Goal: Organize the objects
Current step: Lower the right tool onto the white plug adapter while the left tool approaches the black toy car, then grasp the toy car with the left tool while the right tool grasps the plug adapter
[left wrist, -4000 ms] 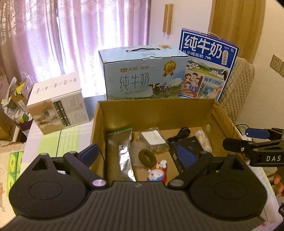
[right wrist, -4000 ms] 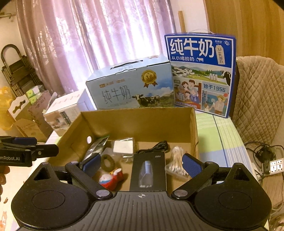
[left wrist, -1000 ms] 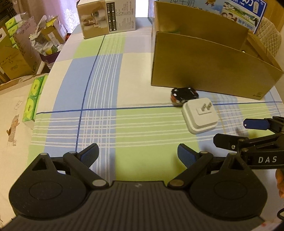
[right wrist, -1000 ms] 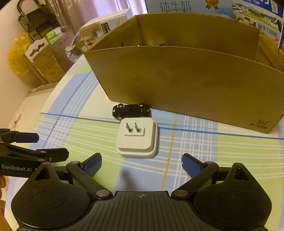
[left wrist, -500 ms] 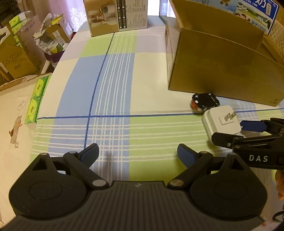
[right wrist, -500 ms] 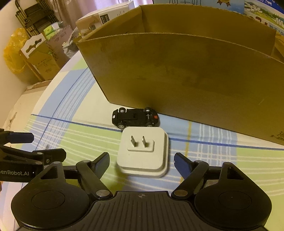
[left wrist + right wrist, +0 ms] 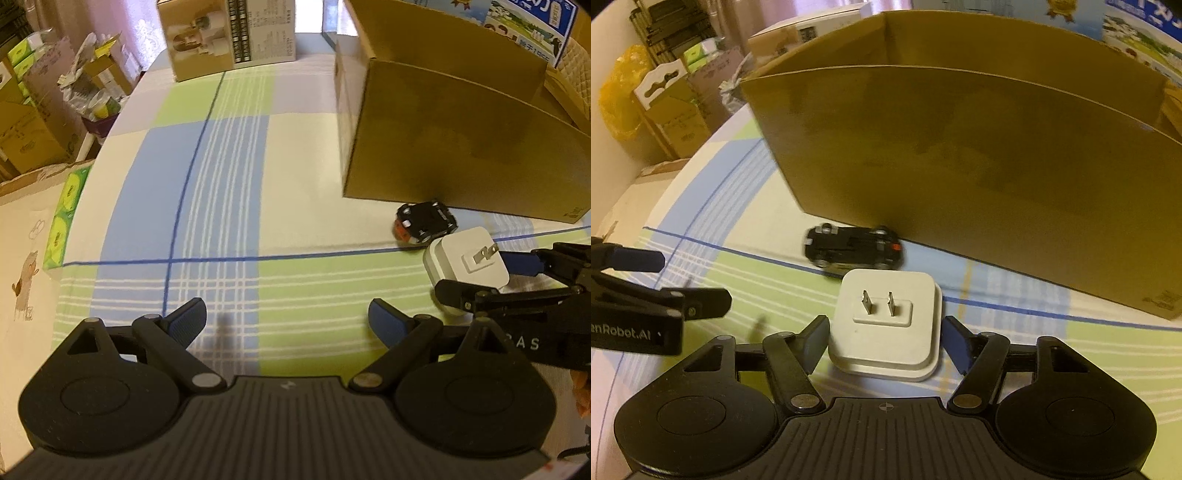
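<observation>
The right gripper (image 7: pixel 882 345) is closing its jaws around the charger (image 7: pixel 886 325), which sits between its fingers on the checked cloth (image 7: pixel 1052 354); the pads look just beside its sides, and I cannot tell if they press yet. The charger is a white, rounded square block lying flat with two metal prongs pointing up. Just beyond it a small black toy car (image 7: pixel 853 248) lies on the cloth against the cardboard box (image 7: pixel 979 147). The left gripper (image 7: pixel 286 317) hangs spread wide over bare cloth, nothing between its fingers.
</observation>
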Demonstrator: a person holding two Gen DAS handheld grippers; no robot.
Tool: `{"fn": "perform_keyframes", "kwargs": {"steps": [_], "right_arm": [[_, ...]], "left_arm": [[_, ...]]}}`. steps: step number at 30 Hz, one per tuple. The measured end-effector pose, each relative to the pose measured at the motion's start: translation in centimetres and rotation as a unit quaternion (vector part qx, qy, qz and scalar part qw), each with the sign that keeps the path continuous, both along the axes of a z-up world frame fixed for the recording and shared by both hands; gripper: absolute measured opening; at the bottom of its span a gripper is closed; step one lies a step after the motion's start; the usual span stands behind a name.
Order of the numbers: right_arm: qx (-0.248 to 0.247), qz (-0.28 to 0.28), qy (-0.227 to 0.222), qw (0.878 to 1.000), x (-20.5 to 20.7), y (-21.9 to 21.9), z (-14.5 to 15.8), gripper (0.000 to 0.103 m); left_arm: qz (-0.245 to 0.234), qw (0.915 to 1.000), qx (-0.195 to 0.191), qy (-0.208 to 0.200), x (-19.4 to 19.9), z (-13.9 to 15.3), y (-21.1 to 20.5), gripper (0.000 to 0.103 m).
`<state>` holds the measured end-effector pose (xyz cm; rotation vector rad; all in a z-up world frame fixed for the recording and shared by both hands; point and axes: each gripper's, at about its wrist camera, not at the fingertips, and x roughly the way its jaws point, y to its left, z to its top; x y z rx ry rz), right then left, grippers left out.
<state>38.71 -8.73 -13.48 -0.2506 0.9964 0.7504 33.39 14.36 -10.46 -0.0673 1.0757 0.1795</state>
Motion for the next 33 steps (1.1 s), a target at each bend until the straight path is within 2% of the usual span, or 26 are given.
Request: {"fn": "perform_keyframes", "kwargs": {"steps": [4, 9, 18, 21, 23, 29, 33], "right_arm": [[-0.002, -0.031, -0.002, 1.0, 1.1, -2.6, 0.2, 0.063], [-0.002, -0.082, 0.001, 0.997, 2.5, -6.6, 0.4, 0.063], [-0.003, -0.135, 0.001, 0.991, 3.6, -11.2, 0.7, 0.063], [-0.002, -0.139, 0.0, 0.99, 3.4, -11.7, 0.8, 0.063], [-0.002, -0.14, 0.0, 0.99, 3.4, -11.7, 0.8, 0.063], [-0.003, -0.137, 0.001, 0.991, 3.4, -11.8, 0.9, 0.063], [-0.003, -0.135, 0.001, 0.991, 3.3, -11.9, 1.1, 0.063]], "left_arm": [[-0.027, 0.9995, -0.009, -0.011, 0.6, 0.0, -1.0, 0.088], [-0.084, 0.9956, -0.025, -0.034, 1.8, 0.1, -2.9, 0.086], [-0.19, 0.9793, -0.016, -0.068, 5.4, -0.6, -6.2, 0.081], [-0.205, 0.9769, -0.015, -0.06, 6.4, -1.3, -6.8, 0.075], [-0.209, 0.9764, -0.019, -0.052, 6.9, -1.7, -7.0, 0.064], [-0.2, 0.9786, -0.038, -0.031, 6.6, -2.3, -7.3, 0.04], [-0.196, 0.9788, -0.054, -0.022, 5.8, -2.3, -7.9, 0.037]]}}
